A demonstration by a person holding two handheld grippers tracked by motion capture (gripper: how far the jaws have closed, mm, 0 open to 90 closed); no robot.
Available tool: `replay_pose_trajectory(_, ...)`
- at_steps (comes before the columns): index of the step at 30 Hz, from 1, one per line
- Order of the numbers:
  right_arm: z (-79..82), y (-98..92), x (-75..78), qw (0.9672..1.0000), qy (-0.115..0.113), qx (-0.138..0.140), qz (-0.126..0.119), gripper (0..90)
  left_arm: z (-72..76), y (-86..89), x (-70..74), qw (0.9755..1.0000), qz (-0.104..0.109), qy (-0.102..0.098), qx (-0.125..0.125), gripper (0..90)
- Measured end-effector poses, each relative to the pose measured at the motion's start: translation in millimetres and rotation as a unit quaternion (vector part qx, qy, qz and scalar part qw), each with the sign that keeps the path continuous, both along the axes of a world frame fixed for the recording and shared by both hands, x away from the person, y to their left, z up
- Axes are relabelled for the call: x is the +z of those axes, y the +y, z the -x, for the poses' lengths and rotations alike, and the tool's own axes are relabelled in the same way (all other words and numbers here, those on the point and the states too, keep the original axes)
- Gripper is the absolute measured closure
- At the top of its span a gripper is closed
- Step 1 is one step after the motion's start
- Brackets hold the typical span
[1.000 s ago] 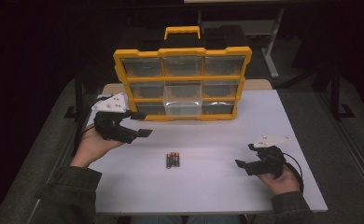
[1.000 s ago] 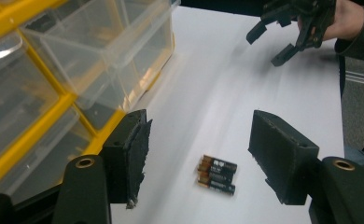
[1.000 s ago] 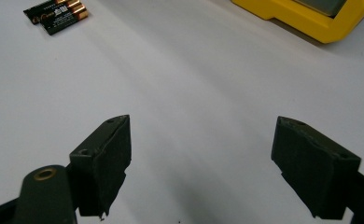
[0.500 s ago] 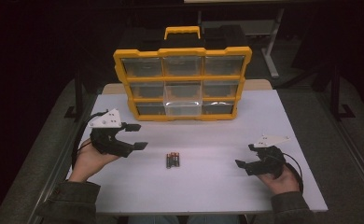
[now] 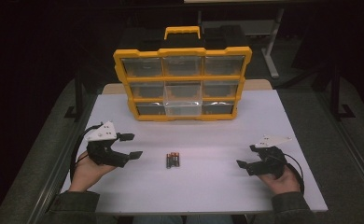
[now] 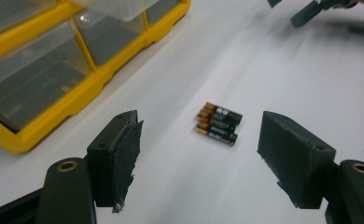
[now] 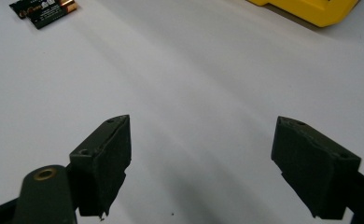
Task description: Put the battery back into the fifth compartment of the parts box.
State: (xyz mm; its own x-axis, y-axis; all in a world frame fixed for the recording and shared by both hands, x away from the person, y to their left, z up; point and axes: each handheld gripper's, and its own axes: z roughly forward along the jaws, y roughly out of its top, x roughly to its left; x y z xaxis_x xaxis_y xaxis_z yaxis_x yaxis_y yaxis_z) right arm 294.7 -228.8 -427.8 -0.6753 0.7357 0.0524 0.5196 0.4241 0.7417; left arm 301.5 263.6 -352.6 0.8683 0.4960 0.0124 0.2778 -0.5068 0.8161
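Observation:
A small bundle of black-and-copper batteries (image 5: 172, 160) lies on the white table (image 5: 208, 186), midway between my hands. My left gripper (image 5: 131, 145) hovers low to the left of the bundle and points at it. Its jaws have just been opening, and nothing is between them. In the left gripper view the batteries (image 6: 219, 123) lie a short way beyond the open left gripper (image 6: 199, 151). My right gripper (image 5: 247, 156) rests open at the right. Ahead of the right gripper (image 7: 201, 154) is bare table, with the batteries (image 7: 44, 10) far off at the upper left.
A yellow organizer (image 5: 182, 84) with clear drawers stands upright at the back of the table. Its middle drawer (image 5: 183, 100) is pulled out a little. The organizer's lower edge (image 6: 40, 93) lies close on the left of my left gripper. The table's front edge runs just behind both hands.
My left hand has come down and back from beside the organizer to low over the table, and its jaws stand wider. The right hand and the batteries have stayed put.

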Motion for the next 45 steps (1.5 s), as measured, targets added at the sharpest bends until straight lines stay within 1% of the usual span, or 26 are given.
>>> replay_pose_trajectory(1,-0.2,-0.2,0.0,1.0000,0.000,0.000,-0.001,18.8,-0.2,0.5,-0.8,1.0000,-0.007,0.000,0.001,28.7)
replay_pose_trajectory(3,-0.4,-0.4,0.1,1.0000,0.003,-0.002,-0.003,18.8,0.4,1.6,-2.3,1.0000,-0.004,-0.004,0.005,28.4)
replay_pose_trajectory(5,-0.8,-0.4,-0.2,1.0000,0.006,-0.003,-0.005,19.5,1.0,2.9,-4.0,0.9999,0.004,-0.005,0.008,28.4)
replay_pose_trajectory(6,-1.4,-0.5,-0.7,1.0000,0.007,0.000,-0.005,19.9,1.1,3.9,-4.4,1.0000,-0.002,-0.006,0.007,28.3)
replay_pose_trajectory(10,-1.8,1.5,-1.8,0.9999,0.010,0.004,-0.001,18.8,3.2,5.3,-11.7,0.9999,-0.004,-0.007,0.013,28.2)
replay_pose_trajectory(11,-1.5,2.4,-1.8,0.9999,0.012,0.004,-0.002,18.5,3.2,5.3,-12.7,0.9998,-0.010,-0.005,0.015,28.0)
replay_pose_trajectory(12,-1.3,3.2,-1.7,0.9999,0.013,0.005,-0.003,18.3,3.8,5.0,-14.9,0.9997,-0.012,-0.009,0.017,27.4)
replay_pose_trajectory(13,-1.1,4.2,-1.4,0.9999,0.012,0.007,-0.003,18.1,4.5,5.1,-16.6,0.9998,-0.009,-0.010,0.015,27.4)
replay_pose_trajectory(16,-0.8,6.1,-0.1,0.9999,0.012,0.011,-0.006,17.8,4.9,3.7,-19.8,0.9997,-0.017,-0.010,0.015,27.7)
replay_pose_trajectory(18,-0.3,6.8,1.9,0.9998,0.014,0.008,-0.012,17.8,4.4,3.4,-20.7,0.9997,-0.016,-0.010,0.014,27.7)
replay_pose_trajectory(19,-1.1,6.4,2.4,0.9998,0.010,0.011,-0.013,18.1,4.4,3.1,-21.2,0.9997,-0.016,-0.011,0.015,27.7)
replay_pose_trajectory(20,-1.0,7.3,4.0,0.9997,0.016,0.010,-0.018,18.6,4.5,3.0,-21.5,0.9996,-0.018,-0.012,0.016,27.6)
replay_pose_trajectory(24,-2.9,11.3,7.3,0.9996,0.010,0.021,-0.015,18.1,8.0,3.0,-23.2,0.9997,-0.012,-0.009,0.020,27.6)
replay_pose_trajectory(25,-2.6,12.9,8.9,0.9996,0.007,0.023,-0.018,17.8,8.6,3.1,-23.3,0.9997,-0.012,-0.010,0.020,27.6)
replay_pose_trajectory(27,-2.0,16.3,13.7,0.9989,0.006,0.031,-0.034,17.9,10.7,2.7,-23.3,0.9996,-0.018,-0.012,0.019,27.5)
replay_pose_trajectory(28,-2.0,18.7,15.9,0.9988,0.004,0.035,-0.033,17.8,11.7,2.6,-23.3,0.9996,-0.017,-0.013,0.018,27.5)
replay_pose_trajectory(30,-1.6,25.2,21.0,0.9987,0.013,0.038,-0.030,18.6,12.2,2.2,-23.0,0.9997,-0.012,-0.013,0.019,27.6)
replay_pose_trajectory(32,-0.1,32.9,27.9,0.9984,0.018,0.046,-0.026,19.9,12.4,3.3,-22.7,0.9996,-0.015,-0.015,0.017,27.6)
replay_pose_trajectory(34,1.1,38.7,33.5,0.9983,0.012,0.054,-0.019,20.8,12.3,5.1,-22.8,0.9997,-0.013,-0.013,0.017,27.6)
replay_pose_trajectory(36,0.2,44.6,39.6,0.9979,0.016,0.060,-0.018,20.9,13.0,6.6,-23.5,0.9997,-0.007,-0.013,0.020,28.0)
replay_pose_trajectory(37,-0.8,47.5,42.3,0.9978,0.016,0.062,-0.018,21.0,12.4,7.9,-23.2,0.9997,-0.010,-0.012,0.020,28.0)
replay_pose_trajectory(39,-1.5,55.3,48.3,0.9977,0.017,0.062,-0.018,21.4,11.6,9.4,-23.3,0.9997,-0.007,-0.012,0.023,27.9)
replay_pose_trajectory(41,-0.5,64.9,54.7,0.9972,0.012,0.071,-0.021,21.5,10.9,10.7,-23.3,0.9996,-0.003,-0.012,0.024,27.8)
replay_pose_trajectory(42,-0.7,70.0,57.2,0.9968,0.012,0.077,-0.020,21.2,10.7,11.8,-23.2,0.9997,-0.005,-0.011,0.023,27.7)
replay_pose_trajectory(43,-1.5,75.1,59.3,0.9964,0.017,0.081,-0.018,20.9,10.7,11.9,-24.1,0.9997,-0.003,-0.012,0.023,27.6)
replay_pose_trajectory(45,-3.5,84.1,63.1,0.9959,0.023,0.086,-0.016,21.6,10.5,12.1,-24.6,0.9997,-0.006,-0.012,0.023,27.6)
